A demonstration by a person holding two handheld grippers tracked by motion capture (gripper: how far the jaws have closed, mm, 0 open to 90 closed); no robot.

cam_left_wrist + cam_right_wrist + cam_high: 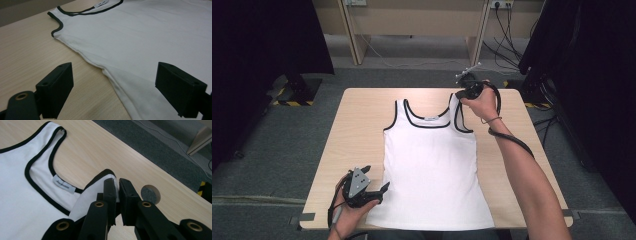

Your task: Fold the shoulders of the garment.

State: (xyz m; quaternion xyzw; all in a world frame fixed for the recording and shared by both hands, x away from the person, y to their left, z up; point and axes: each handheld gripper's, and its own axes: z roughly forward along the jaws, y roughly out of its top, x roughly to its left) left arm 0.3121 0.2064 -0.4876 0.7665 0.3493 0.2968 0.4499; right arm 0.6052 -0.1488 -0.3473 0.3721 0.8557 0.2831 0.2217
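A white tank top [430, 165] with black trim lies flat on the light wooden table [357, 125], neck toward the far edge. My right gripper [460, 95] is shut on the top's right shoulder strap [101, 180] and holds it slightly off the table. In the right gripper view a small label [63, 184] shows inside the neckline. My left gripper [382, 192] rests near the front left, open, at the shirt's lower left side. In the left gripper view its jaws stand wide apart, straddling the side seam [110, 75] of the tank top [140, 40].
A round grey cap [150, 193] sits in the tabletop by the right gripper. Grey carpet [267, 150] surrounds the table. A wooden desk with cables [507, 50] stands behind, and dark curtains on stands flank both sides.
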